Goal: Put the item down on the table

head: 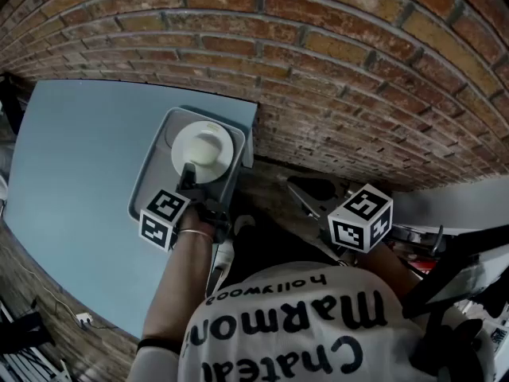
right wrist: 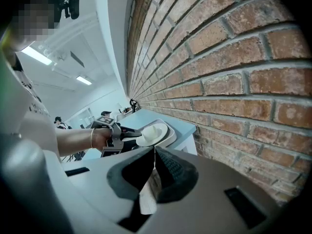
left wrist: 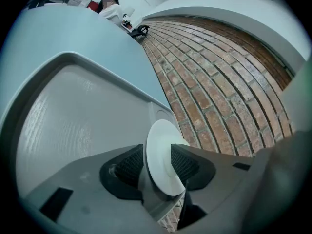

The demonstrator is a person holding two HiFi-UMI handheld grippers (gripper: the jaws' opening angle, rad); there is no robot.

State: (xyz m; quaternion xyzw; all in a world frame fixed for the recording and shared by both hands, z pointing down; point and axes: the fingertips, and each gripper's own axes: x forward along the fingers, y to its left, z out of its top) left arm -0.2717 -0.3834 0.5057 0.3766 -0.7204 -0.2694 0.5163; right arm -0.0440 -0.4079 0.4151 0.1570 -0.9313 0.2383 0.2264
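Rough red brick wall (head: 358, 54) backs the smooth pale-blue table (head: 79, 173), where a grey moulded tray (head: 155, 177) with rounded corners holds the round, glossy white plate (head: 202, 151) lying flat. We judge the setting-down all but done: our left gripper (left wrist: 157, 152) has its ribbed dark pads spread either side of the plate's rim without pinching it, so only backing away is left. Our right gripper (right wrist: 155, 150) hangs well apart, jaws pressed together, with a thin pale strip (right wrist: 146, 199) at their seam that we cannot identify.
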